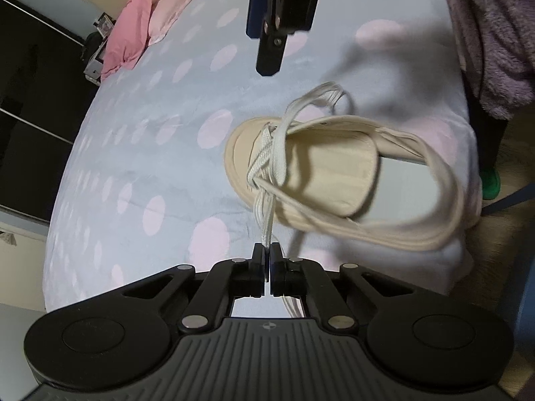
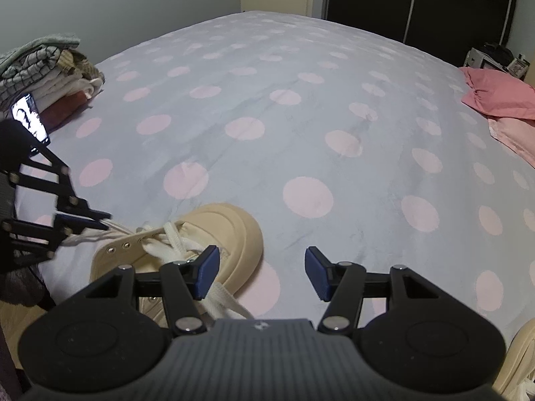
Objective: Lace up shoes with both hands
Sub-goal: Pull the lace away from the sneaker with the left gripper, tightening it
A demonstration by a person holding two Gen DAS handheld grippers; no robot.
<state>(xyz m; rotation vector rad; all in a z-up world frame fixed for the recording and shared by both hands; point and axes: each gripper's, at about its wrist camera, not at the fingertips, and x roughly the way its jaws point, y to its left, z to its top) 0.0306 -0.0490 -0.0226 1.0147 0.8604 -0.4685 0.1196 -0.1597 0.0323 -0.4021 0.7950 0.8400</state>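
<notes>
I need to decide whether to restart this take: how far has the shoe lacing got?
Done: the shoe has lace crossed through its front eyelets near the toe. In hand: the left gripper is shut on one lace end, pulled taut; the right gripper is open and holds nothing. Left: the upper eyelets look bare, the other lace end lies loose, and no bow is tied.

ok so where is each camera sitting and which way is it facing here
Left wrist: sits on the left gripper, looking down along its shut fingers at the cream canvas shoe on the blue bedspread with pink dots; the pads pinch the white flat lace. The right gripper hangs at the top.
Right wrist: sits on the right gripper, jaws open and empty, facing across the bedspread over the shoe's toe. The left gripper enters from the left.
Shared: shoe, lace, bedspread, pink pillow.
</notes>
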